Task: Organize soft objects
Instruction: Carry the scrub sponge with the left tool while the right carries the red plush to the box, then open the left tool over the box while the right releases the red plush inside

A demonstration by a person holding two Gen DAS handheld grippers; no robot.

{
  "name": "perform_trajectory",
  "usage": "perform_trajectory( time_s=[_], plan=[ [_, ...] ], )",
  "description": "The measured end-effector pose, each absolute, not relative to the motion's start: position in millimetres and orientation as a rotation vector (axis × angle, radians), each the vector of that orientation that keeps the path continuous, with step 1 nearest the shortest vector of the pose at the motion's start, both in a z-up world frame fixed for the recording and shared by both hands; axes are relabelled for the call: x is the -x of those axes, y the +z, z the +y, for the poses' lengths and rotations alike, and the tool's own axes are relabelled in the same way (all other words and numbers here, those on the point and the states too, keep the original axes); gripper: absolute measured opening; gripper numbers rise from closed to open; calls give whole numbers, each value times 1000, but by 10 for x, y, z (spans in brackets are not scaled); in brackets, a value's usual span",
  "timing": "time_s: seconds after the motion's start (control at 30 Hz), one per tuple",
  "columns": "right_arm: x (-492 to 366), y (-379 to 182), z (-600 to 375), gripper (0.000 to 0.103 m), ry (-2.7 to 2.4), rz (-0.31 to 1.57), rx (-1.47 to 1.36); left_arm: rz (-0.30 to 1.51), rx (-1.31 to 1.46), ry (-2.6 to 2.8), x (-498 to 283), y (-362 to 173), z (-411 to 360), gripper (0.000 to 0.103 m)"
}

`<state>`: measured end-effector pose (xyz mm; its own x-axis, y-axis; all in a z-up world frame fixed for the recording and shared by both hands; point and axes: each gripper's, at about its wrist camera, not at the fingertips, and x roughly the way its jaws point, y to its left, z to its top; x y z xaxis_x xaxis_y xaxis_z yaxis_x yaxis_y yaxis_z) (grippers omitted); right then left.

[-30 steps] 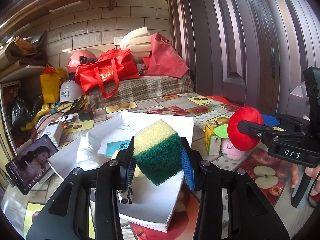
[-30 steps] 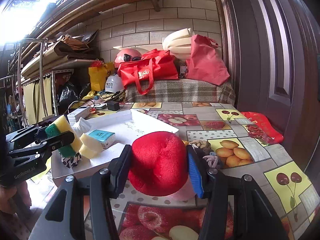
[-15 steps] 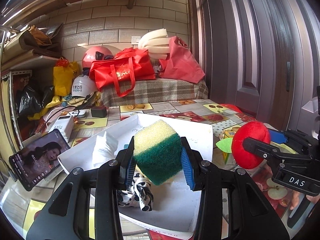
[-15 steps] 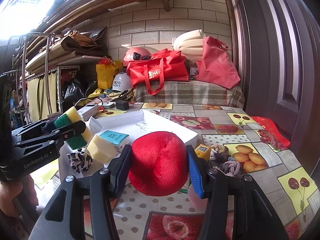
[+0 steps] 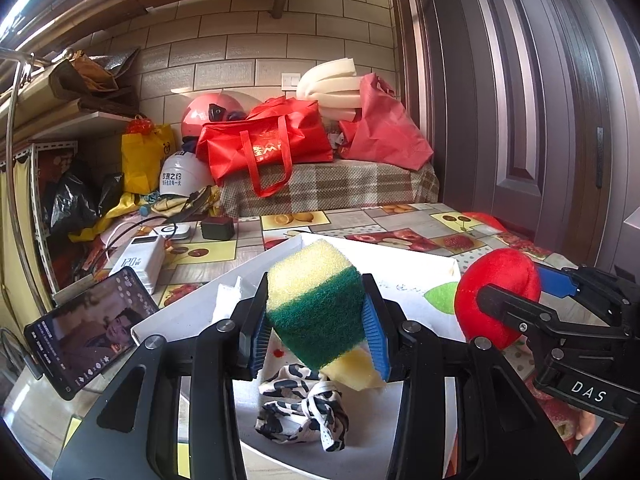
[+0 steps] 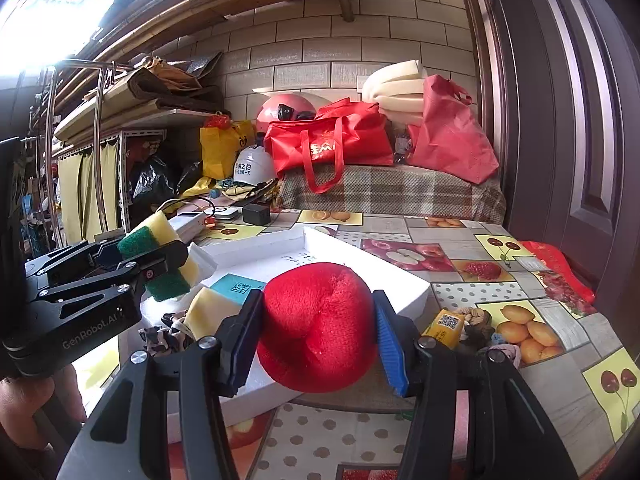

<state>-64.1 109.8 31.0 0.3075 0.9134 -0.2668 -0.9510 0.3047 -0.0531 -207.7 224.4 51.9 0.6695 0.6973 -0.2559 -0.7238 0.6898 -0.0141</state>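
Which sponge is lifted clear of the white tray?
The green-and-yellow sponge, clamped in the left tongs; the plain yellow sponge lies in the tray.

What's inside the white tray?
The white tray holds a black-and-white spotted cloth, a plain yellow sponge, a teal packet and something white. The left gripper, shut on the green-and-yellow sponge, hides the tray's middle.

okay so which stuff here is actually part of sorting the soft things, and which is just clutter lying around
Job: green-and-yellow sponge in left gripper, red plush in right gripper, white tray, spotted cloth, yellow sponge.

Clutter: phone, power bank, helmets, red bags.
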Motion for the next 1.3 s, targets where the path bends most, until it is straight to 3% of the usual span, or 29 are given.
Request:
perform_trajectory(
  time_s=[1.17, 1.3],
  plan=[
    [351, 271, 1982, 55, 1179, 348, 273, 263, 276, 857, 1991, 476, 3062, 41],
    [349, 273, 2001, 56, 1179, 348, 280, 270, 229, 871, 1937, 483, 2993, 46]
  ],
)
